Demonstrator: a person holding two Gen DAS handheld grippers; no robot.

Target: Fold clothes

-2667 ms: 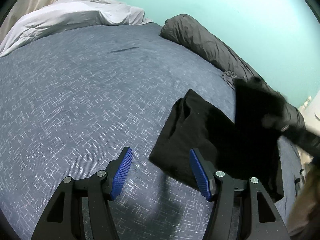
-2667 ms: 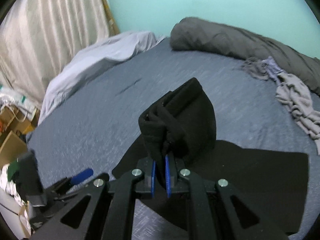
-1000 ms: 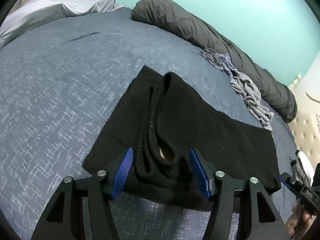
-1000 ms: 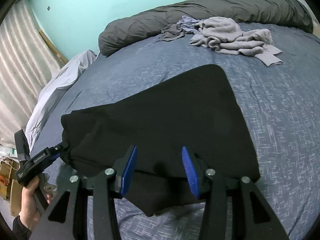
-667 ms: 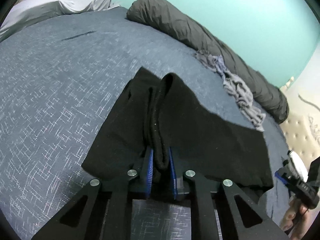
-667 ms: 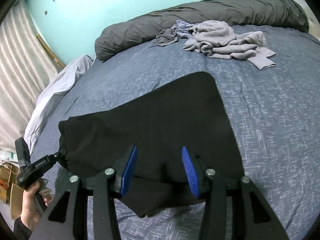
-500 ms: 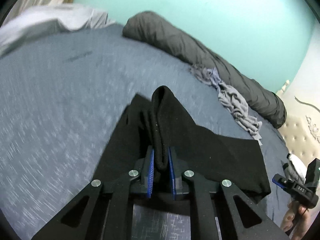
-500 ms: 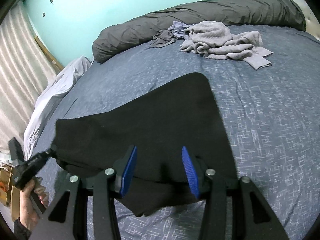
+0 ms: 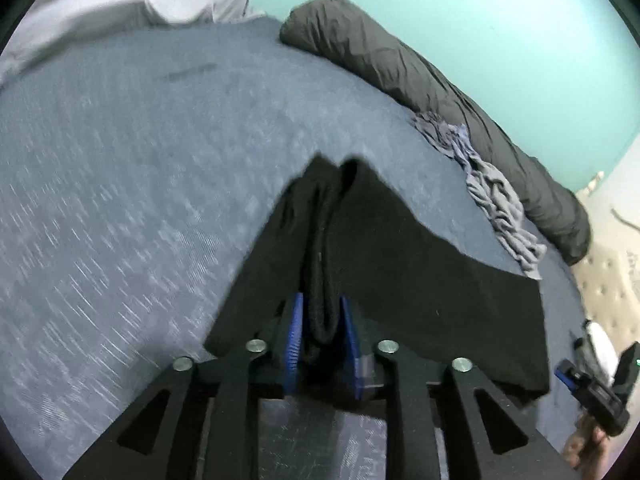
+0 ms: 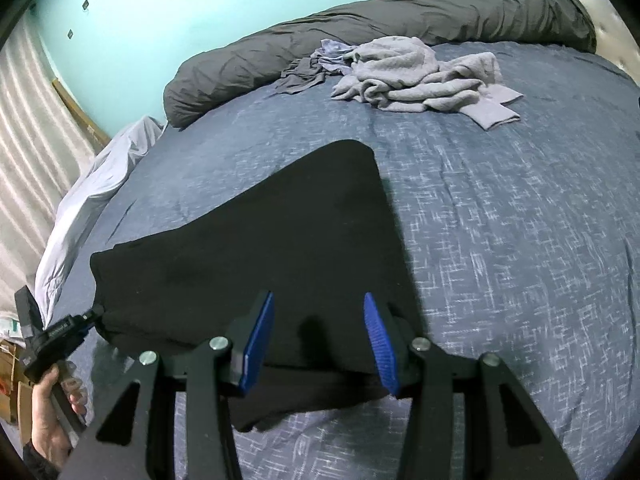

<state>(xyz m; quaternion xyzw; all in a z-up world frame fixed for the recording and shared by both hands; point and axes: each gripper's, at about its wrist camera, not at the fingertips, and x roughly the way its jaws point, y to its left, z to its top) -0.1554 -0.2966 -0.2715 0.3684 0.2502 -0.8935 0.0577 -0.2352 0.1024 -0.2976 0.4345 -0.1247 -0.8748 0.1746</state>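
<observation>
While stretched across the blue bedspread (image 10: 500, 240) at frame centre, black garment (image 10: 280, 240): thick folded edge pinched between the left gripper (image 9: 320, 332) pads, jaws just eased slightly; right gripper (image 10: 320, 340) agape above its near hem, grasping nothing. Grey clothes (image 10: 420, 76) heaped upper right.

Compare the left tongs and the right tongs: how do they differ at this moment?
The left tongs have a thick fold of the black garment between their blue pads and have just been opening a little; the right tongs stand wide open, gripping nothing. The left tongs lift that fold off the bed; the right tongs hover over flat cloth. Both point down at the same garment.
</observation>
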